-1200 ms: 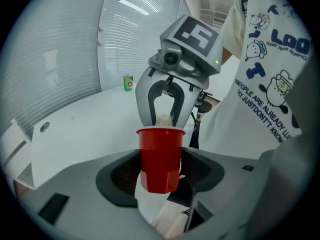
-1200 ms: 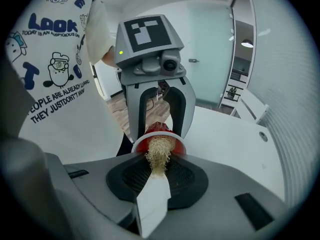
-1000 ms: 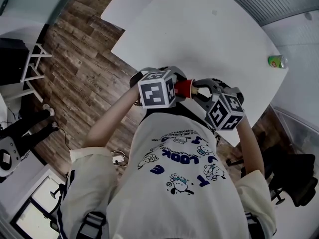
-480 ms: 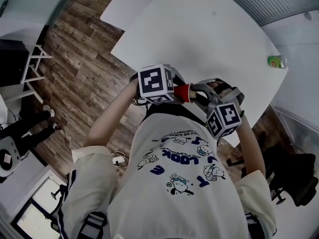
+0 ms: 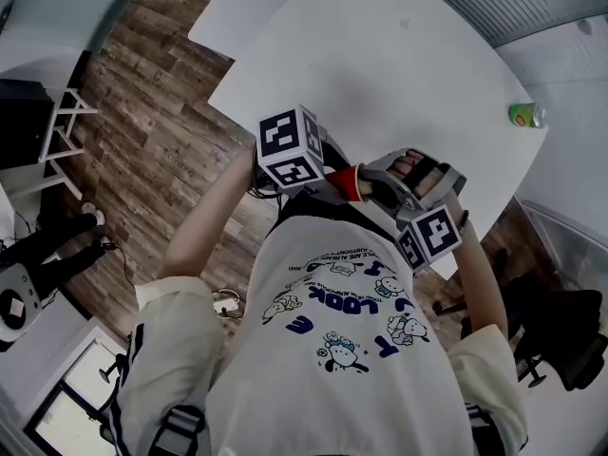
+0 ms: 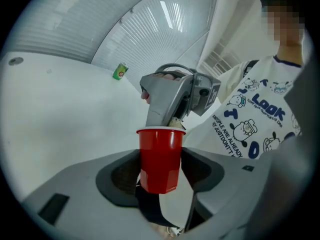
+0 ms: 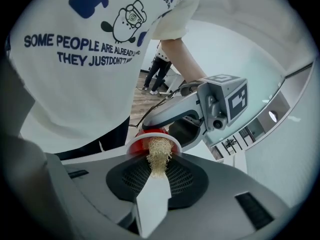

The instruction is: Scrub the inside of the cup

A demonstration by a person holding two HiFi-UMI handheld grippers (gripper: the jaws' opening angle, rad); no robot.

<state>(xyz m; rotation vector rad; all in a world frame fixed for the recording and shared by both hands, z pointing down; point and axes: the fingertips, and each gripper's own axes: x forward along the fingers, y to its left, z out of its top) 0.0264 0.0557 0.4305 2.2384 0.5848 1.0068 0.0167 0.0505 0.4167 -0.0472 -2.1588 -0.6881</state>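
Two grippers meet in the air just off the near edge of the white table (image 5: 399, 74), close against the person's printed shirt (image 5: 351, 350). The left gripper (image 6: 160, 169) is clamped on a red cup (image 6: 160, 156): its dark pads press on the cup's two sides, low on the body, so the cup is carried clear of the table and touches nothing else. In the left gripper view the cup stands upright with its white-edged rim on top. In the head view it lies roughly on its side, with its mouth turned toward the right gripper (image 7: 157, 176).

The right gripper's jaws are drawn in on the flat white handle of a brush (image 7: 152, 199), pinching it between the meshed pads. The brush's tan, fibrous head (image 7: 159, 156) reaches forward over the cup's rim and into the mouth. A scrap of the same tan fibre shows above the rim in the left gripper view.

A green can (image 5: 525, 115) stands by itself near the far right corner of the table, well apart from both grippers. Wooden floor (image 5: 161, 131) lies off the table's left side.
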